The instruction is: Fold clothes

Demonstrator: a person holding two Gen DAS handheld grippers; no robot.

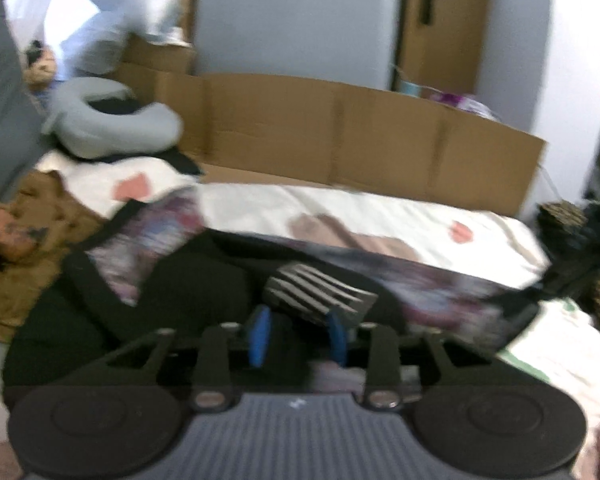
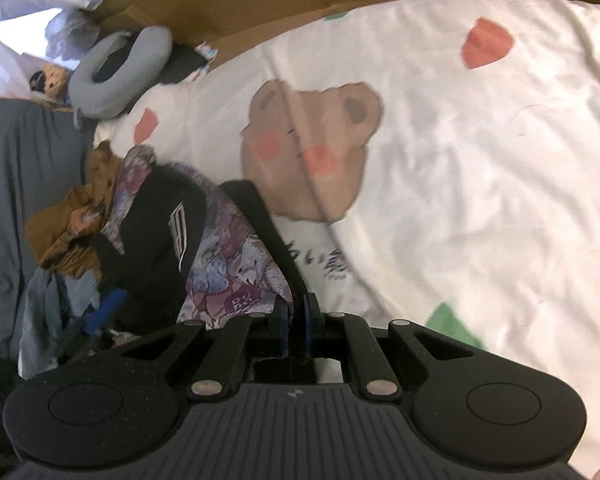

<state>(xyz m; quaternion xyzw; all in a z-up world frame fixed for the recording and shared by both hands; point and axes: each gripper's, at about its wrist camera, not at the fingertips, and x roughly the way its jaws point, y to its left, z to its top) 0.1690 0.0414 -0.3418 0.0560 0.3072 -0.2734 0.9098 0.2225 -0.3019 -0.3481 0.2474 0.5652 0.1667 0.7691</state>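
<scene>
Lying crumpled on a cream bedspread [image 2: 480, 168] printed with a brown bear face [image 2: 312, 148] and coral patches: a black garment with a purple-pink printed panel [image 2: 228, 264] and a striped white-on-black label [image 1: 320, 292]; spreading across the near part of the bed in the left wrist view, bunching toward the bed's left side in the right wrist view; left gripper [image 1: 298, 336] hovering just above the black cloth with its blue pads [image 1: 260, 334] standing partly apart, nothing pressing between them (label lying just beyond the tips, contact not discernible through the blur); right gripper [image 2: 294, 332] pinching narrowly, pads nearly meeting, on the black trimmed edge of the garment where the printed panel ends; black strap-like hem running up and away from those tips toward the bear face; resting beside the garment, a mustard-brown crumpled cloth [image 2: 72, 224]; lying farther back, a grey U-shaped neck pillow [image 2: 116, 68]; standing along the far edge of the bed, flattened brown cardboard [image 1: 340, 132]; bordering the bed on the left, a grey fabric surface [image 2: 24, 184]; sharpness reduced throughout the left wrist view
</scene>
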